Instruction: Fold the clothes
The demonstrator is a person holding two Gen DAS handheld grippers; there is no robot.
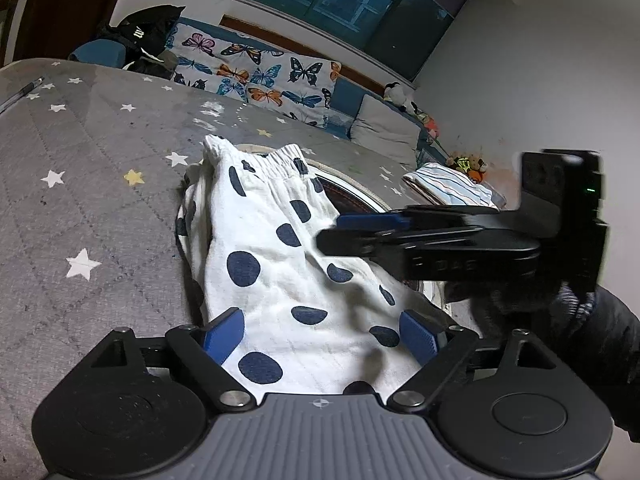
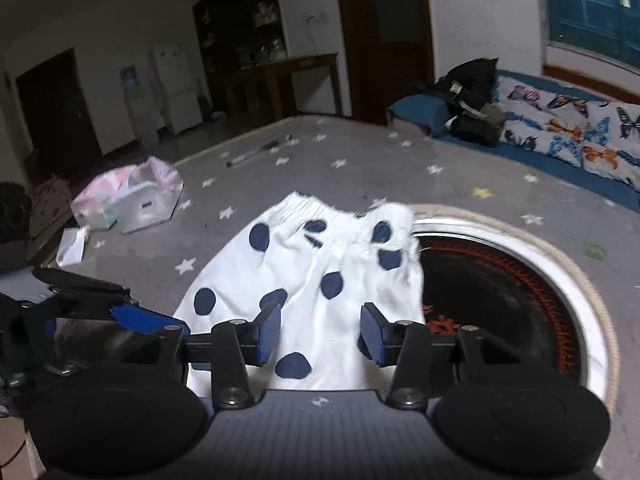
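A white garment with navy dots (image 1: 280,264) lies on the grey star-patterned mat (image 1: 100,208), its elastic waistband at the far end. One side hangs over a round dark disc with a white rim (image 2: 520,236). My left gripper (image 1: 322,336) is wide open, with the near end of the cloth lying between its blue pads. My right gripper (image 2: 322,332) is open too, and the cloth (image 2: 320,272) passes under the gap between its pads. In the left wrist view the right gripper (image 1: 330,232) reaches in from the right over the cloth.
A folded striped cloth (image 1: 452,188) lies at the mat's far right. A butterfly-print cushion (image 1: 256,72) and a black bag (image 1: 148,36) line the back. A pink bag with a box (image 2: 128,196) and a pen (image 2: 256,152) sit on the mat's left.
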